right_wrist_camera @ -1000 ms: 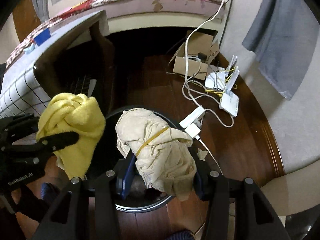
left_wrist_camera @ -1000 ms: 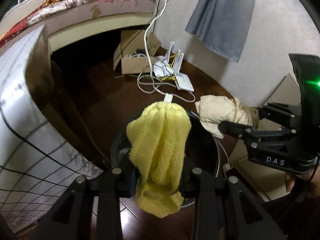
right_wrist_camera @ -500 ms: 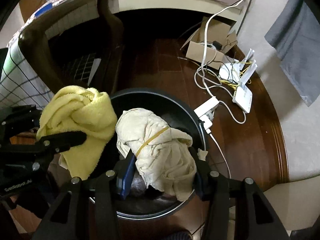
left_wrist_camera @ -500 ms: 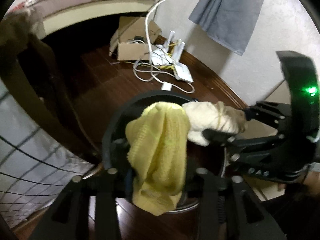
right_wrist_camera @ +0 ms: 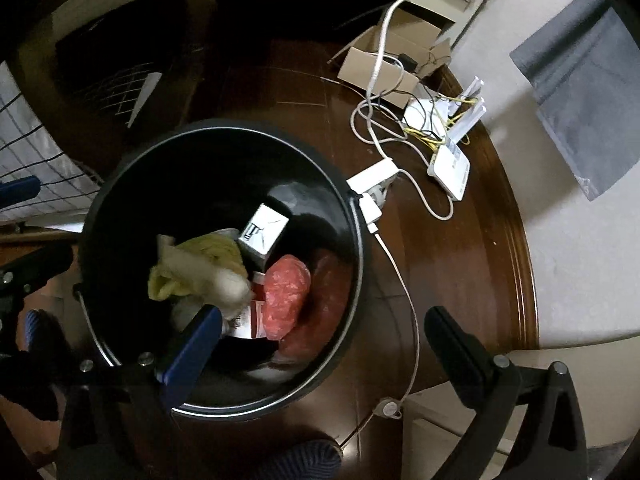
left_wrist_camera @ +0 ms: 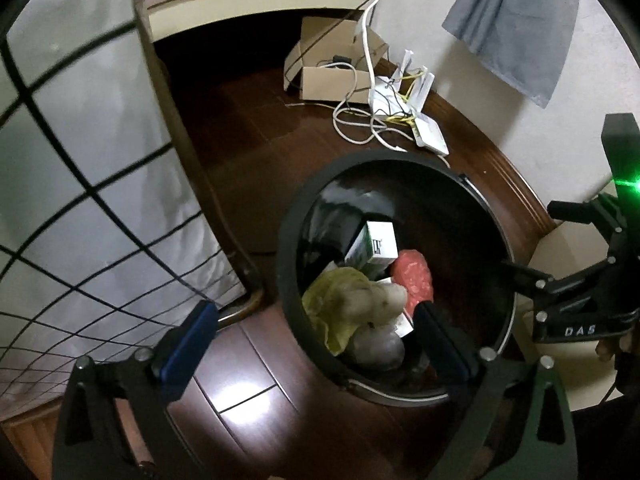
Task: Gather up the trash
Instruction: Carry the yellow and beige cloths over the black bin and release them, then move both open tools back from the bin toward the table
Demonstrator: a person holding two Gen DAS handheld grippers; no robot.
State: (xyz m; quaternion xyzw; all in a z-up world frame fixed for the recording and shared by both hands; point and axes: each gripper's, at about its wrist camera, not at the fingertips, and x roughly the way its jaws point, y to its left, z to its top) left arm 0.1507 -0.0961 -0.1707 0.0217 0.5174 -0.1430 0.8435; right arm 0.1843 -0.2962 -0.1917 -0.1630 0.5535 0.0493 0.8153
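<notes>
A round black trash bin point(left_wrist_camera: 288, 248) point(right_wrist_camera: 352, 248) stands on the dark wood floor. Inside lie the yellow cloth point(left_wrist_camera: 324, 308) point(right_wrist_camera: 212, 248) and the beige wad point(left_wrist_camera: 372, 296) point(right_wrist_camera: 200, 276) on top of it, beside a white carton point(left_wrist_camera: 374, 244) point(right_wrist_camera: 264, 232) and a red bag point(left_wrist_camera: 414, 276) point(right_wrist_camera: 286, 292). My left gripper point(left_wrist_camera: 316, 338) is open and empty above the bin's near left rim. My right gripper point(right_wrist_camera: 324, 344) is open and empty above the bin's right rim; it also shows at the right of the left wrist view point(left_wrist_camera: 560, 280).
A checked grey-white cover point(left_wrist_camera: 80, 184) over a wooden frame stands left of the bin. White routers point(right_wrist_camera: 448, 164), cables point(left_wrist_camera: 360, 128), a power strip point(right_wrist_camera: 372, 184) and a cardboard box point(left_wrist_camera: 332, 76) lie behind the bin by the wall. A grey cloth point(left_wrist_camera: 516, 28) hangs on the wall.
Both grippers opened and let go: the yellow cloth and the beige wad dropped into the bin. Both views now look down closer over the bin.
</notes>
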